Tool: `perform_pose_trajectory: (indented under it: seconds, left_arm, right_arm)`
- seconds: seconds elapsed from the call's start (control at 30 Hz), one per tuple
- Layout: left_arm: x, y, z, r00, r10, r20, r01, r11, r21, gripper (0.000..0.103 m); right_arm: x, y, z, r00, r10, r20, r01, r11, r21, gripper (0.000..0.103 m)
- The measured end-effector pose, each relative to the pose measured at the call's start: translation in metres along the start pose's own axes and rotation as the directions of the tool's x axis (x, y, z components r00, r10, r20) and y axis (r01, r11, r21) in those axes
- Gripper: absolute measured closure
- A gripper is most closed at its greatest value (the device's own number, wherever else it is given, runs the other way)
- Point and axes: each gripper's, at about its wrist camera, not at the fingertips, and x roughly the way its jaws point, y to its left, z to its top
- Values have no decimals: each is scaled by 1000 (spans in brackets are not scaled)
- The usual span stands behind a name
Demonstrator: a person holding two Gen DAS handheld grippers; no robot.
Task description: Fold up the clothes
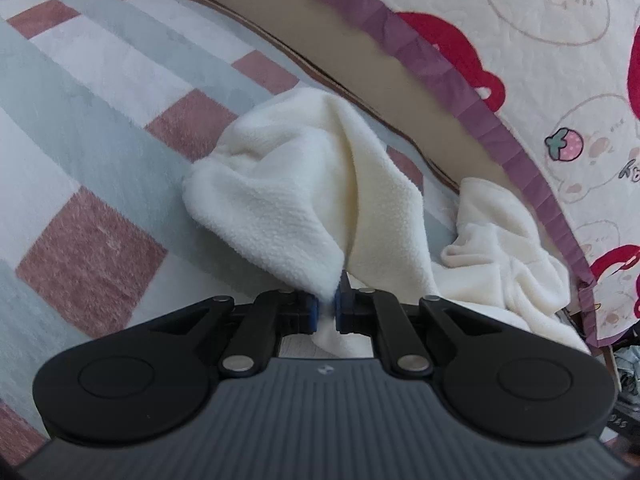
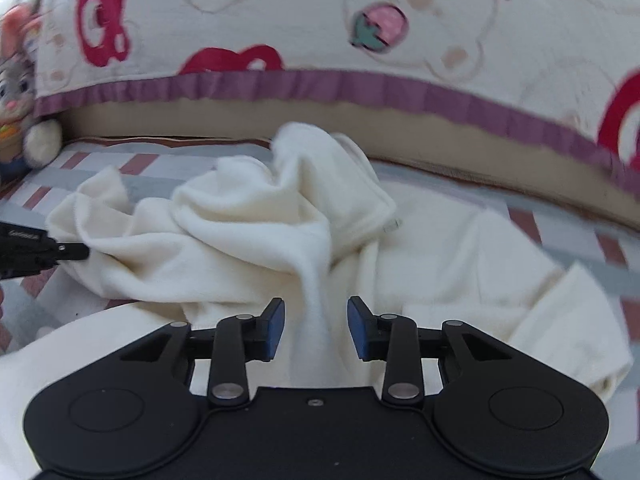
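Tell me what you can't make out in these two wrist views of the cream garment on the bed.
- Cream garment: its type and overall shape, bunched in both views.
- Its near edge, left wrist view: hidden under the left gripper, which pinches it.
- Right wrist view: the fabric below the open right gripper, covered by its body.
- Plush toy: cut off by the left edge.
- Printed quilt: blurred.

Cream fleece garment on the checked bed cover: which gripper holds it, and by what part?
The left gripper pinches a bunched edge of the cream fleece garment. The right gripper is open, fabric between its pads unpressed.
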Motion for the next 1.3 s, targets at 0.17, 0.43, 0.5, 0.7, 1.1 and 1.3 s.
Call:
perform_pose_trajectory:
  seconds: [0.17, 0.43, 0.5, 0.7, 1.1, 1.3]
  left_arm:
    - [8, -3, 1, 998, -36, -57, 36, 999, 12, 91]
    - [12, -4, 6, 997, -71, -19, 71, 997, -16, 97]
    - [-8, -1, 14, 995, -64, 74, 66, 998, -17, 97]
    - [-77, -4, 50, 956, -48, 288, 48, 999, 7, 98]
    - [-178, -29, 128, 810, 81, 580, -219, 960, 172, 98]
    - [-181, 29, 131, 725, 302, 619, -415, 909, 43, 98]
  right_arm:
    - [11, -9, -12, 999, 6, -45, -3, 998, 67, 55]
    - [7, 11, -13, 979, 196, 53, -198, 979, 39, 96]
    - [-10, 14, -6, 966, 231, 119, -239, 970, 49, 96]
    - [-54, 18, 27, 917, 339, 209, -368, 922, 118, 96]
    - [-59, 53, 39, 881, 456, 126, -464, 885, 42, 70]
    - [-52, 33, 20, 952, 300, 52, -294, 951, -97, 54]
